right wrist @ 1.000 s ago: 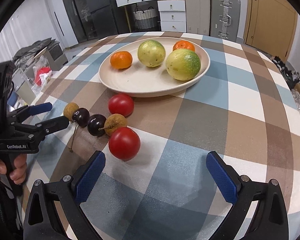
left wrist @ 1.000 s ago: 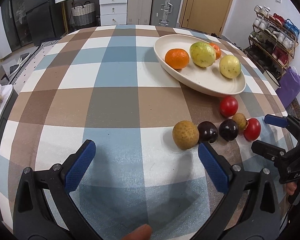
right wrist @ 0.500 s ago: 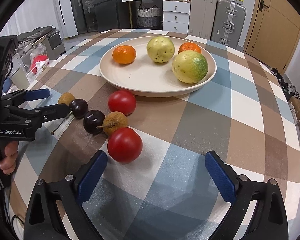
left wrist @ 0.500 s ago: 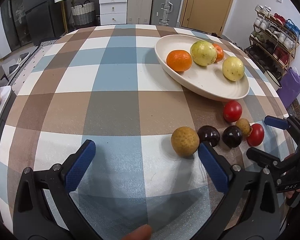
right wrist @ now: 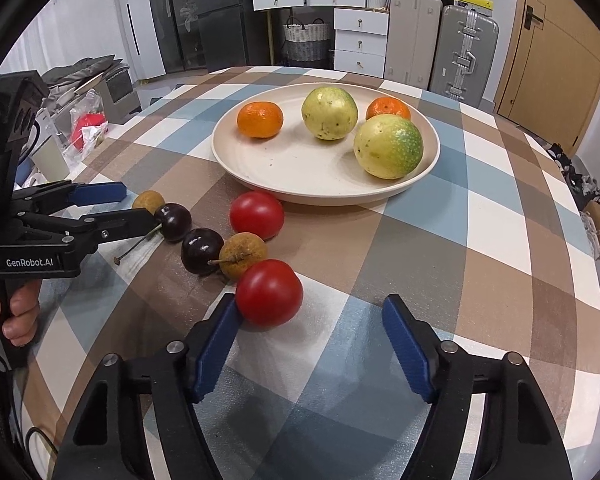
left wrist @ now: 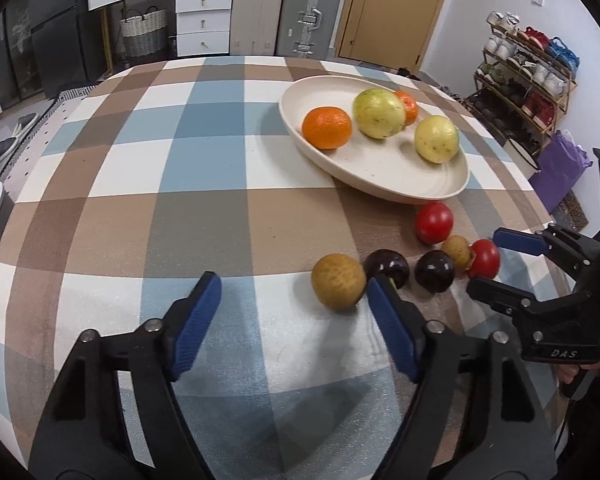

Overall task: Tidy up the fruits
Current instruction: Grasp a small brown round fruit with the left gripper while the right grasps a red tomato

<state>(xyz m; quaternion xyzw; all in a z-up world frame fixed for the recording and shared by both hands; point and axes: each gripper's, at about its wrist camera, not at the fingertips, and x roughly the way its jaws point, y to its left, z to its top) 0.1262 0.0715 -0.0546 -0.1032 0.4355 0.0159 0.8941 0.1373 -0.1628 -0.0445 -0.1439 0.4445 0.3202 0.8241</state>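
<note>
Checked cloth in brown, blue and white covers the round counter [right wrist: 480,240], with drawers, suitcases and a shoe rack around the room behind it. Toward the far side sits a cream plate [right wrist: 260,168] already carrying two oranges [right wrist: 260,119] and two yellow-green fruits [right wrist: 388,146], which looks like the collecting spot for everything loose. Six small fruits lie on the cloth just in front of the plate in a rough line: a brown longan [left wrist: 338,282] at one end, two dark plums [right wrist: 201,250], a second longan [right wrist: 243,255] touching the nearer plum, and two red tomatoes [right wrist: 257,215], one close under the plate's rim.

Each pair of tongs comes in from its own end of the line, likely so they do not cross. The left tongs [left wrist: 294,320] are spread wide and low over the cloth; the end longan lies just ahead of the right pad, beside it, not between the pads. The right tongs [right wrist: 312,344] are likewise spread, the near tomato [right wrist: 269,293] touching or almost touching the left pad, off-centre. Neither grips anything yet. I judge each needs to slide sideways to straddle its fruit before closing; round fruit nudged by a pad may roll into its neighbours.
</note>
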